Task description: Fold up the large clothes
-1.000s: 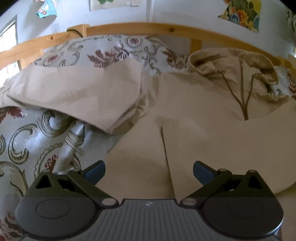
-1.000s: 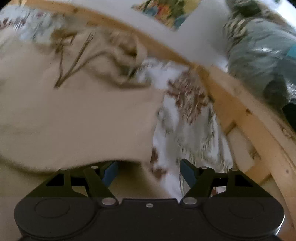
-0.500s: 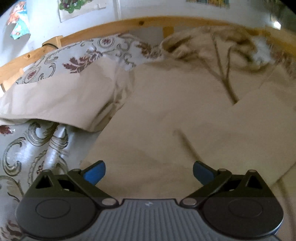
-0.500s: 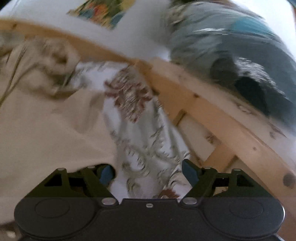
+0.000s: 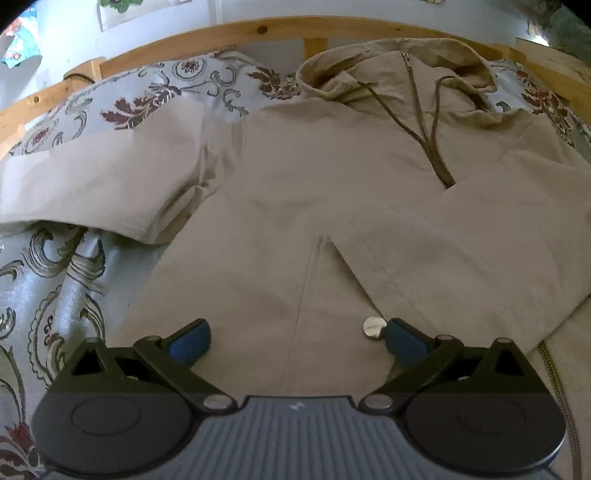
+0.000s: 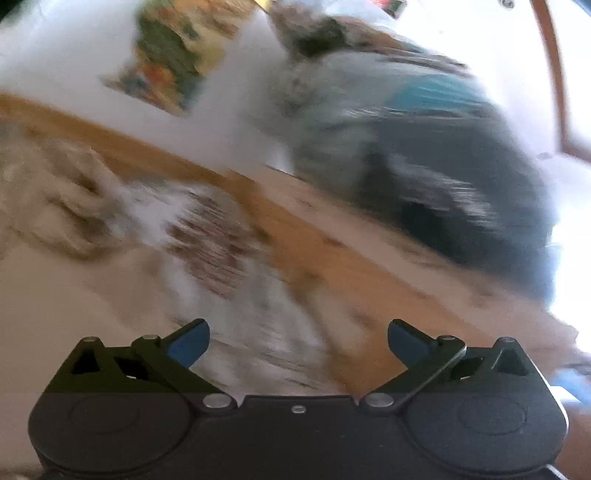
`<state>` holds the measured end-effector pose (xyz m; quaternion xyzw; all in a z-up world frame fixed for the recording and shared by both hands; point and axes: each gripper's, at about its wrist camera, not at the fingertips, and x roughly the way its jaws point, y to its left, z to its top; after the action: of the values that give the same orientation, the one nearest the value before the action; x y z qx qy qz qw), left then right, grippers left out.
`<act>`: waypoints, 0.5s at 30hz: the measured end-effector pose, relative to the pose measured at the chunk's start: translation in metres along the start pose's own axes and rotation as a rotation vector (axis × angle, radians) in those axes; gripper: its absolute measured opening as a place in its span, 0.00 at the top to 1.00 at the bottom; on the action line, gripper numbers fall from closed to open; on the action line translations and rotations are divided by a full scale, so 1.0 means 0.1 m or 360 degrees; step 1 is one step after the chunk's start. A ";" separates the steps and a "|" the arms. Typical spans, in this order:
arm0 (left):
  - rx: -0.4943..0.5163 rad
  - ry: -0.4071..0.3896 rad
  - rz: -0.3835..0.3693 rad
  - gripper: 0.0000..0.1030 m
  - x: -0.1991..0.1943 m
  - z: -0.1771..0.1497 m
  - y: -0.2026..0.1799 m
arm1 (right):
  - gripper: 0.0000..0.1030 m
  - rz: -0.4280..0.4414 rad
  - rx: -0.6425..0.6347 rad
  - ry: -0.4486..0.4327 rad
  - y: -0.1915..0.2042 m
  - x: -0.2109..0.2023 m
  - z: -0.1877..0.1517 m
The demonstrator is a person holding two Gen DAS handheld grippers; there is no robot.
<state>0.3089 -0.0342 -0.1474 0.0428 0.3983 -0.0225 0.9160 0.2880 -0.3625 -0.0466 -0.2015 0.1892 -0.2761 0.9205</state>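
On the bed [image 5: 55, 280], a beige hooded jacket [image 5: 303, 192] lies flat, hood toward the wooden rail [image 5: 258, 31], long axis running away from the camera. Its right edge is cut off. Right view heavily blurred. Left tongs [image 5: 297, 338] and right tongs [image 6: 298, 336] gape wide, holding nothing.

Wooden rail [image 5: 258, 31] blocks beyond hoodie [image 5: 332, 184]; bedspread [image 5: 44, 280] leftward open
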 end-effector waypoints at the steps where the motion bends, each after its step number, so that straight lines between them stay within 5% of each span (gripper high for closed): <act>1: 0.0002 0.0002 -0.0003 0.01 0.00 -0.01 0.00 | 0.01 0.0048 -0.0079 0.0024 0.15 0.08 -0.03; 6: 0.0025 -0.0002 -0.0001 0.01 0.01 -0.03 -0.01 | 0.01 0.0004 -0.0402 0.0253 0.55 0.51 -0.33; 10: -0.0006 0.0010 -0.0019 0.01 -0.05 0.02 0.01 | 0.02 0.0039 -0.0261 0.0249 0.42 0.55 -0.32; 13: -0.0102 -0.0086 -0.0031 0.01 -0.28 0.13 0.11 | 0.01 -0.0041 -0.0242 0.0119 0.41 0.39 -0.27; 15: -0.0151 -0.0129 -0.0014 0.01 -0.46 0.21 0.22 | 0.01 -0.0024 -0.0241 0.0295 0.42 0.49 -0.32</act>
<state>0.2947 -0.0144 -0.0981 -0.0034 0.3618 -0.0093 0.9322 0.3292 -0.3675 -0.1047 -0.2454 0.2923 -0.2854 0.8792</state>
